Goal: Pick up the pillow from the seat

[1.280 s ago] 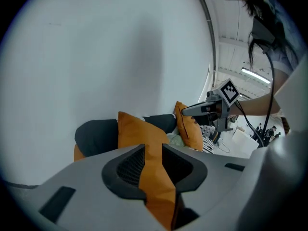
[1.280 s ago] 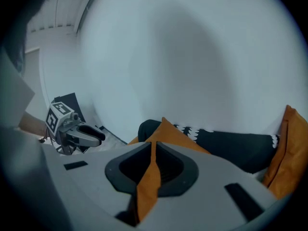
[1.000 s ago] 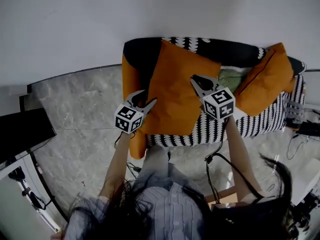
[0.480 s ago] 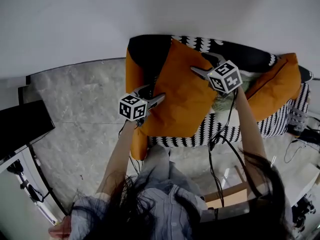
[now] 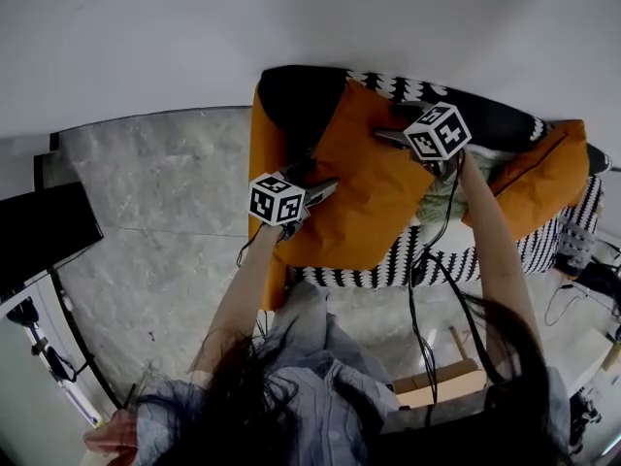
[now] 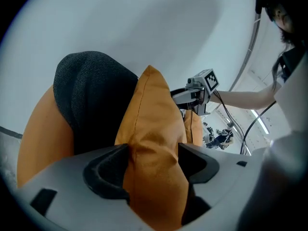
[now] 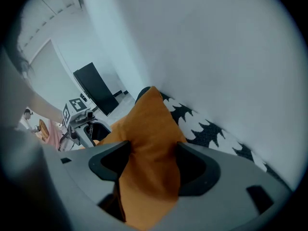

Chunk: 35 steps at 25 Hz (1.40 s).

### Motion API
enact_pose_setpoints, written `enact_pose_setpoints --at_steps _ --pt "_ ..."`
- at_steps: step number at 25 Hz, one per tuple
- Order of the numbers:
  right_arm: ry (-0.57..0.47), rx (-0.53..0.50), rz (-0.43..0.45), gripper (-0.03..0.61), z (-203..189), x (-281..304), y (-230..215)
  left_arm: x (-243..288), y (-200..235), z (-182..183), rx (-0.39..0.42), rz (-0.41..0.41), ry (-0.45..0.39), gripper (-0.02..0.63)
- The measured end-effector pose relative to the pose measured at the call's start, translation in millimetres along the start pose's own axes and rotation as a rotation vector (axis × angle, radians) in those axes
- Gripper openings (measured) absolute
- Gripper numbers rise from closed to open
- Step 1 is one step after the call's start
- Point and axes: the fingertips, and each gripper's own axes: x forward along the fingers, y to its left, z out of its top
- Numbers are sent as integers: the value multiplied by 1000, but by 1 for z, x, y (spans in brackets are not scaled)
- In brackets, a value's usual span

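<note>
An orange pillow leans on the black-and-white patterned seat. My left gripper is at the pillow's left edge. In the left gripper view that edge fills the gap of my left gripper, whose jaws are opening wide. My right gripper is at the pillow's upper right corner. The right gripper view shows the pillow between the jaws of my right gripper, which are also opening. The fabric brushes the jaws' inner edges and is not squeezed.
A second orange pillow lies at the seat's right end, with a green thing beside it. A dark grey cushion stands behind the pillow, against the white wall. A black cabinet stands left on the marble floor. Cables lie at the right.
Both grippers moved forward onto the pillow: the right one went from over its right side to its upper right corner, the left one slid right onto the left edge. Both jaws opened wider.
</note>
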Motion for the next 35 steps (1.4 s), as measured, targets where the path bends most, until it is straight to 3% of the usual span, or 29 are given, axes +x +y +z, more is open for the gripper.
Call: enact_pose_setpoints --at_steps 6,11,14,21,28,35 --pt "-60 31 -61 269 -6 6 5 11 7 -4 -40 65 -15 314" --pt "-62 7 -178 179 -9 -4 11 2 0 0 -19 84 -31 208" --pt "-97 20 -193 154 -8 -19 25 -9 -14 0 -12 77 -34 177" --pt "-218 33 -216 138 -4 -87 87 -48 -66 -2 12 7 -66 144" --pt "-326 65 -266 134 -9 -167 158 -89 -133 -8 128 -12 -47 132" --pt "-499 101 -350 118 -13 -248 211 -133 -204 13 183 0 -165 117"
